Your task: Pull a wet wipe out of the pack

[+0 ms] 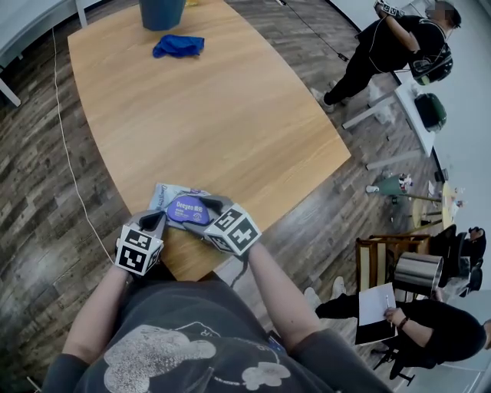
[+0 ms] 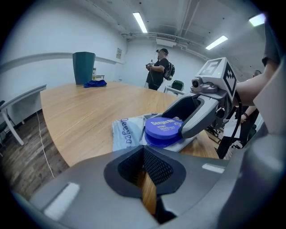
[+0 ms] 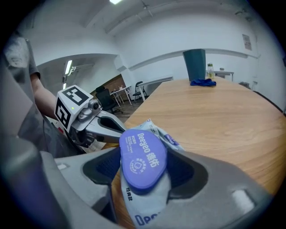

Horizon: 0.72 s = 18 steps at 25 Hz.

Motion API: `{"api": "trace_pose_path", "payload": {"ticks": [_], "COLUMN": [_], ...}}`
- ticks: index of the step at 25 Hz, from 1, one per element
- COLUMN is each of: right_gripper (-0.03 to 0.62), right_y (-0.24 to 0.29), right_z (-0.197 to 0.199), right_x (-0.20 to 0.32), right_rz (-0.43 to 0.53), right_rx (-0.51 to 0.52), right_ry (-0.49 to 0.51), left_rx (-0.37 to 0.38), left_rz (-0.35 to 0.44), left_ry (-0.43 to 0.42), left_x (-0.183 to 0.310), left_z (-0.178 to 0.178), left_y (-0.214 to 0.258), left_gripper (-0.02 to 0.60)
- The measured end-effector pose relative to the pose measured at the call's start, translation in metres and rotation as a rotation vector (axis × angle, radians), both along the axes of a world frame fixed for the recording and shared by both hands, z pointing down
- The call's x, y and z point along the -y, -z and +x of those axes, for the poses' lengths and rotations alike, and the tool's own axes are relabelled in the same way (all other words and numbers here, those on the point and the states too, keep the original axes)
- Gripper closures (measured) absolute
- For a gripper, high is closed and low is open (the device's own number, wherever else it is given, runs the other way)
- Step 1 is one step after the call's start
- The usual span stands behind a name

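A pale blue wet wipe pack (image 1: 170, 196) with a round blue lid (image 1: 189, 209) lies near the front edge of the wooden table (image 1: 222, 115). My right gripper (image 1: 205, 209) reaches in from the right, and its jaws hold the lid (image 3: 143, 159) between them, pads against its sides. The pack (image 3: 147, 210) runs under those jaws. My left gripper (image 1: 157, 221) sits just left of the pack, shut and empty. In the left gripper view the closed left gripper (image 2: 144, 156) points at the pack (image 2: 126, 133) and lid (image 2: 163, 129), with the right gripper (image 2: 192, 116) lying over the lid.
A blue cloth (image 1: 179, 45) and a teal bin (image 1: 162, 11) stand at the table's far end. A white cable (image 1: 65, 146) runs along the floor on the left. People stand and sit at the right (image 1: 399, 42), among chairs and a metal bin (image 1: 418, 274).
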State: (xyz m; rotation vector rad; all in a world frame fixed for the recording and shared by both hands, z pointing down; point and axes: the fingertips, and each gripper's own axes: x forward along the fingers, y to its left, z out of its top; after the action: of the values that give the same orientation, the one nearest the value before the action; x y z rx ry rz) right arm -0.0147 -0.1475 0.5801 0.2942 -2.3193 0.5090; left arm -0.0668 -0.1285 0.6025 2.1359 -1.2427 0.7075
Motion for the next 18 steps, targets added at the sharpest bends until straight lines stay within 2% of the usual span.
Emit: {"api": "trace_pose_path", "payload": {"ticks": [6, 12, 15, 18], "right_gripper": [0.279, 0.299, 0.356, 0.474], "right_y": [0.004, 0.026, 0.036, 0.038], "right_z": [-0.003, -0.003, 0.001, 0.005], "right_x": [-0.003, -0.001, -0.001, 0.001], "right_rz": [0.210, 0.370, 0.388, 0.404], "right_rx": [-0.087, -0.082, -0.059, -0.056], "right_ry": [0.029, 0.036, 0.006, -0.043], "left_rx": [-0.009, 0.006, 0.000, -0.007], "left_rz": [-0.004, 0.025, 0.022, 0.013], "left_ry": [-0.001, 0.003, 0.001, 0.001], "left_x": [0.001, 0.002, 0.001, -0.001], "left_z": [-0.001, -0.003, -0.002, -0.003], "left_y": [0.000, 0.001, 0.001, -0.001], "left_gripper": [0.565, 0.565, 0.565, 0.565]}}
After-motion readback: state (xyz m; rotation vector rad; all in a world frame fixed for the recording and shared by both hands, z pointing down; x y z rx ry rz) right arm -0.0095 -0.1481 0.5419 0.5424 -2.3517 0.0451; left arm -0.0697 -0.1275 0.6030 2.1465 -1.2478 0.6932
